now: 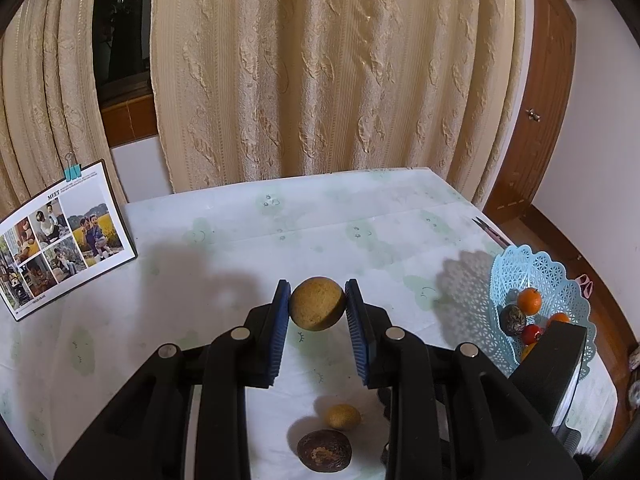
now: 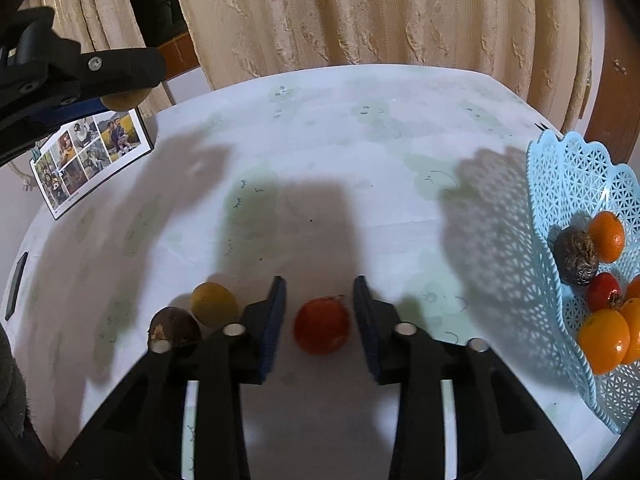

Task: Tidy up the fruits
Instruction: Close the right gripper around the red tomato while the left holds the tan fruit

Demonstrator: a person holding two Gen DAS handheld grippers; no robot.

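The left hand-held gripper (image 1: 317, 307) is pinching a round tan fruit (image 1: 317, 303) above the table (image 1: 240, 220). The right hand-held gripper (image 2: 320, 312) is hovering with fingers spread around a red fruit (image 2: 321, 326) lying on the table. A blue basket (image 2: 560, 184) at the right is holding oranges (image 2: 603, 340).
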